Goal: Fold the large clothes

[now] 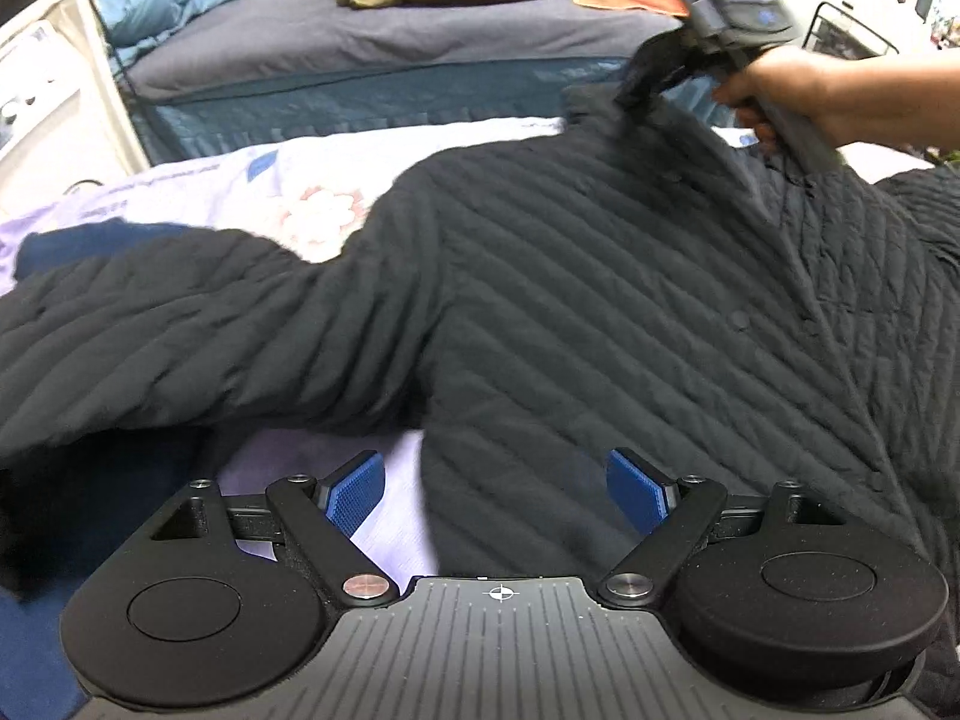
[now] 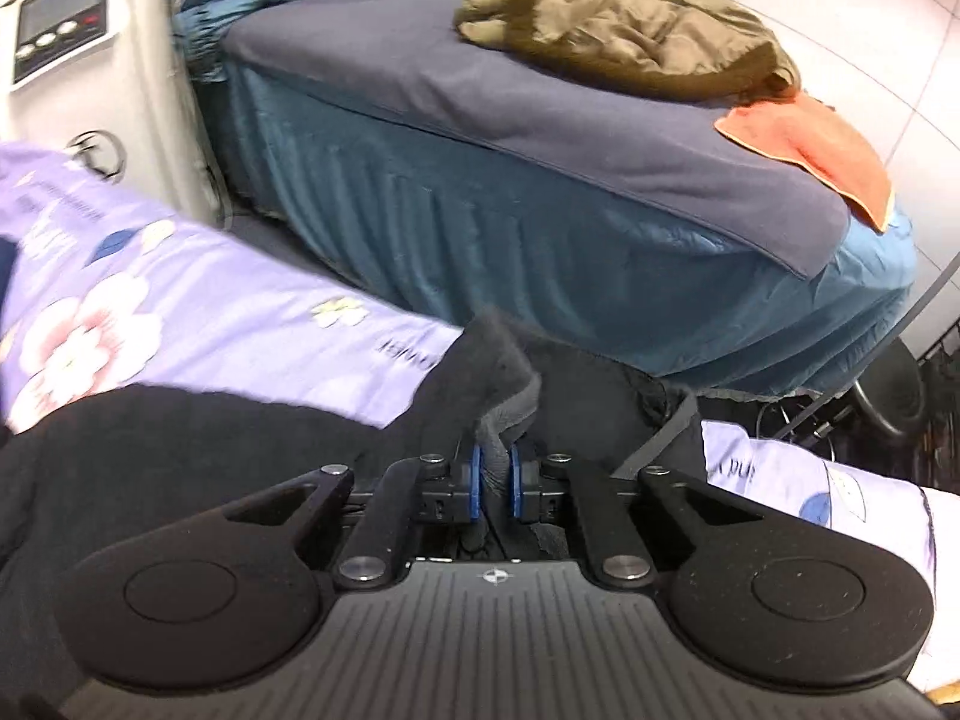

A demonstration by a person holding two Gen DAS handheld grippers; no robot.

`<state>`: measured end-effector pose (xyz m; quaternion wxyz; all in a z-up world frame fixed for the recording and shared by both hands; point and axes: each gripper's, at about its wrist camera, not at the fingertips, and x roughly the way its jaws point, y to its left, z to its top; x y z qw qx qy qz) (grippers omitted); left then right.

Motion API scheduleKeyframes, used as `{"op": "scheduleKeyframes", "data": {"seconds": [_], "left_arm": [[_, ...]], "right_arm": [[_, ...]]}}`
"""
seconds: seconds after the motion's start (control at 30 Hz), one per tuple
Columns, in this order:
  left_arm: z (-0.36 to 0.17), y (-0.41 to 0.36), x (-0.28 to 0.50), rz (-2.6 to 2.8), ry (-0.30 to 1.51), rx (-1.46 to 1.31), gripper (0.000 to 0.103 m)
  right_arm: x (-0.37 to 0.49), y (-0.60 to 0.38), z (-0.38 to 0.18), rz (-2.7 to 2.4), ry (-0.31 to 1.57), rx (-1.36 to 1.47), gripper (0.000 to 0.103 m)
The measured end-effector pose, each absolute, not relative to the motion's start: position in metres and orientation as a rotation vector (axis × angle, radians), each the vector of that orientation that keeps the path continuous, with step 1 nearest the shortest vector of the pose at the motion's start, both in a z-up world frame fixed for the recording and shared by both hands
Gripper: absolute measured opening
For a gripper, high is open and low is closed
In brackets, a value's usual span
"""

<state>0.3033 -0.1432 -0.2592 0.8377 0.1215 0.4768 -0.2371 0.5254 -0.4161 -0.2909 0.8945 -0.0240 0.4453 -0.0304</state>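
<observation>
Nearest my lens, the left gripper (image 1: 498, 492) stands spread wide with nothing between its blue pads (image 1: 354, 495), hovering just above the lower hem of the black quilted jacket (image 1: 570, 300), which lies front-up across the purple floral bedsheet (image 1: 240, 186) with one sleeve (image 1: 120, 330) trailing off to my left. Further out, my right gripper (image 2: 495, 480) is clenched on the jacket's collar (image 2: 498, 360), a bunch of dark fabric pinched between its pads, and from the left view I see it lifting that collar edge off the sheet. I judge the work is at the spreading and straightening step: the jacket is laid out but not yet folded, the sleeve lies unfolded and the body looks rumpled near the hem. The next move, as I read it, calls for my left gripper to close on the hem or side edge below it so the two can tension the garment before turning a side in. A dark blue garment (image 1: 78, 246) lies under the sleeve end and may snag or get dragged along. Beyond the gap stands a second bed (image 2: 480, 102) carrying an olive jacket (image 2: 630, 18) and an orange cloth (image 2: 816, 150), well apart from my work, with a white appliance (image 2: 72, 48) at the left
</observation>
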Motion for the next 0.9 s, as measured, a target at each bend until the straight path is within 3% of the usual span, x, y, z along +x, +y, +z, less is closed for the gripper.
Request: {"op": "scheduleKeyframes", "data": {"seconds": [0.13,0.2,0.23,0.3,0.33,0.43,0.57,0.9], "left_arm": [[-0.270,-0.163,0.303,-0.548,1.026,0.281,0.103],[-0.274,-0.170,0.298,-0.564,1.022,0.312,0.103],[-0.276,-0.173,0.295,-0.570,1.019,0.326,0.103],[-0.277,-0.176,0.291,-0.580,1.008,0.340,0.103],[-0.277,-0.175,0.290,-0.582,1.003,0.340,0.103],[-0.276,-0.177,0.290,-0.580,0.998,0.321,0.103],[-0.279,-0.182,0.292,-0.580,0.985,0.324,0.103],[-0.338,-0.216,0.291,-0.566,1.033,0.473,0.103]], "right_arm": [[0.542,-0.402,-0.325,-0.110,1.014,-0.088,0.015],[0.537,-0.399,-0.329,-0.145,1.002,-0.064,0.022],[0.532,-0.399,-0.326,-0.161,0.977,-0.042,0.030],[0.513,-0.402,-0.309,-0.176,0.911,0.012,0.079],[0.497,-0.402,-0.300,-0.173,0.863,0.039,0.086],[0.446,-0.411,-0.270,-0.119,0.781,0.122,0.089],[0.384,-0.421,-0.259,-0.101,0.905,0.195,0.098],[0.282,-0.400,-0.321,-0.204,1.215,0.214,0.099]]}}
